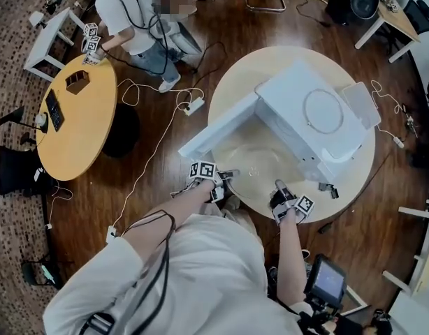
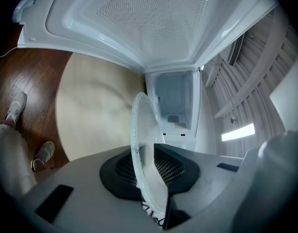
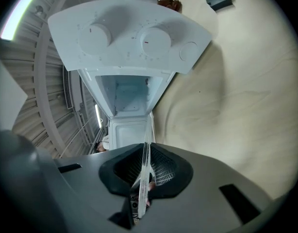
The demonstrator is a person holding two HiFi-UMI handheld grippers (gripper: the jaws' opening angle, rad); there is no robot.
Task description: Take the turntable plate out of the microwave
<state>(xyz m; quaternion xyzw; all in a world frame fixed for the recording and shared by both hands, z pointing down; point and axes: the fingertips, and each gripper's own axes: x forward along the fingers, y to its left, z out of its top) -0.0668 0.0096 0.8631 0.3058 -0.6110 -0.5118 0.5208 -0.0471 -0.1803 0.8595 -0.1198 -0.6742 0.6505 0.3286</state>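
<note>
The clear glass turntable plate (image 1: 253, 160) is outside the white microwave (image 1: 309, 117), held level just above the round table (image 1: 354, 176) in front of the open cavity. My left gripper (image 1: 226, 179) is shut on its left rim and my right gripper (image 1: 280, 190) is shut on its right rim. In the left gripper view the plate (image 2: 140, 140) stands edge-on between the dark pads (image 2: 175, 166), with the empty cavity (image 2: 173, 103) beyond. In the right gripper view the plate (image 3: 145, 154) shows as a thin edge between the jaws, below the two-knob panel (image 3: 129, 38).
The microwave door (image 1: 218, 128) swings out to the left over the table edge. Small dark parts (image 1: 327, 188) lie near the table's right front. Cables and a power strip (image 1: 194, 105) cross the wooden floor. A person stands by a second round table (image 1: 78, 121) at far left.
</note>
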